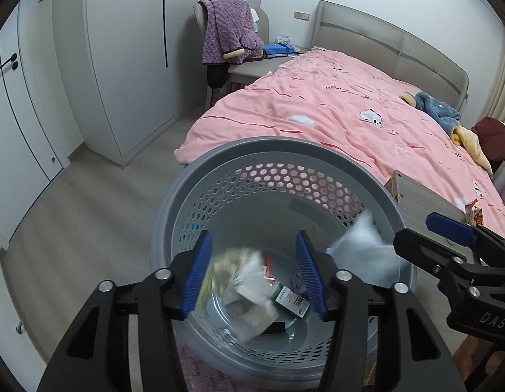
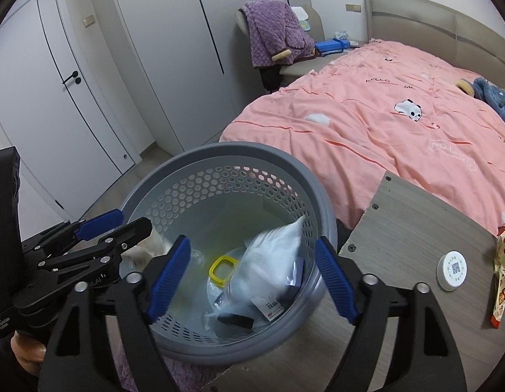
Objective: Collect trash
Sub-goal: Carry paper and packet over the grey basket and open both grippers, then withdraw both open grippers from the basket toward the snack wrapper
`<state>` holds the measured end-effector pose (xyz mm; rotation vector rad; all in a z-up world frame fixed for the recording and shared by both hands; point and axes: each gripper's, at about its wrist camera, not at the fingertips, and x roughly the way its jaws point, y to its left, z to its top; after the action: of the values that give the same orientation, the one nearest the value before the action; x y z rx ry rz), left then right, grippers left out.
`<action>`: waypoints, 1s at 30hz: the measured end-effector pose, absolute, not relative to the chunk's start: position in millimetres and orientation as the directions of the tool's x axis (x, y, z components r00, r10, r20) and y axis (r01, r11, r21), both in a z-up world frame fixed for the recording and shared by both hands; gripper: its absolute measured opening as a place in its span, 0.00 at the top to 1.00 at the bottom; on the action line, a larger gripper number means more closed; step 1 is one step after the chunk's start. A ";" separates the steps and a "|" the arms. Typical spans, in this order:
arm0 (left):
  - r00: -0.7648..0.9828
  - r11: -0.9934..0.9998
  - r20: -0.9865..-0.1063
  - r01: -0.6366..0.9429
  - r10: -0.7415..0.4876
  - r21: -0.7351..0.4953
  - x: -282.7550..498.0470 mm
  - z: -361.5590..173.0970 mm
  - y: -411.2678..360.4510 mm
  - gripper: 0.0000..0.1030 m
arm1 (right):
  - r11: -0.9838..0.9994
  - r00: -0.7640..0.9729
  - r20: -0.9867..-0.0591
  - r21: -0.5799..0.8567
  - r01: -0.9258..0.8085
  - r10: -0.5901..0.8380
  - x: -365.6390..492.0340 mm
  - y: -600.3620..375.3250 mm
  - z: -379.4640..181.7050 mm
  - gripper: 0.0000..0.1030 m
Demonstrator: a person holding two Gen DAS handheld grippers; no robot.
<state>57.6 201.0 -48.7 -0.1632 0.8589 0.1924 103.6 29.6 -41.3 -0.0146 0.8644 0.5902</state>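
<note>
A grey perforated waste basket (image 1: 219, 160) (image 2: 301, 176) stands beside the bed. My left gripper (image 1: 257, 276) is open above its mouth; a blurred crumpled wrapper (image 1: 242, 290) is in the air just below the jaws. My right gripper (image 2: 251, 277) is open over the basket too, with a blurred white plastic bag (image 2: 275, 258) between and below its jaws; the bag also shows in the left wrist view (image 1: 363, 254). Inside lie a green and white box (image 1: 290, 300), a yellow ring lid (image 2: 222, 268) and other packets.
A wooden bedside table (image 2: 415, 228) right of the basket carries a white round disc (image 2: 451, 269) and a snack packet (image 2: 504, 271). A bed with a pink duvet (image 1: 334, 111) lies behind. A chair with a purple blanket (image 1: 229, 29) and white wardrobes (image 1: 128, 49) stand beyond.
</note>
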 end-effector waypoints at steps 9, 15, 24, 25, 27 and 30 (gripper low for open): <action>0.643 0.964 -0.755 -0.258 0.125 -0.061 47.0 -44.9 204.8 0.38 | 0.853 0.503 -0.724 0.232 -0.468 0.473 98.6 24.6 -45.5 0.14; 0.647 0.964 -0.751 -0.261 0.129 -0.060 42.5 -42.6 204.3 0.36 | 0.861 0.503 -0.729 0.236 -0.450 0.463 91.6 19.7 -47.8 0.10; 0.645 0.964 -0.750 -0.264 0.145 -0.041 34.9 -38.1 200.6 0.33 | 0.869 0.501 -0.737 0.240 -0.433 0.453 84.6 7.8 -46.3 0.08; 0.645 0.964 -0.750 -0.263 0.145 -0.040 34.2 -37.2 200.3 0.33 | 0.871 0.503 -0.738 0.239 -0.428 0.450 84.6 5.1 -45.9 0.08; 0.645 0.965 -0.750 -0.261 0.146 -0.036 33.2 -35.3 199.4 0.33 | 0.875 0.507 -0.737 0.241 -0.420 0.447 85.0 -0.8 -45.1 0.08; 0.643 0.967 -0.753 -0.253 0.139 -0.037 34.5 -32.8 194.6 0.33 | 0.883 0.517 -0.736 0.240 -0.404 0.437 85.1 -12.7 -42.5 0.08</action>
<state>34.5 194.6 -32.8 -0.1438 0.8441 0.2242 85.1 -12.8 -42.5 0.0402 0.8952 0.5051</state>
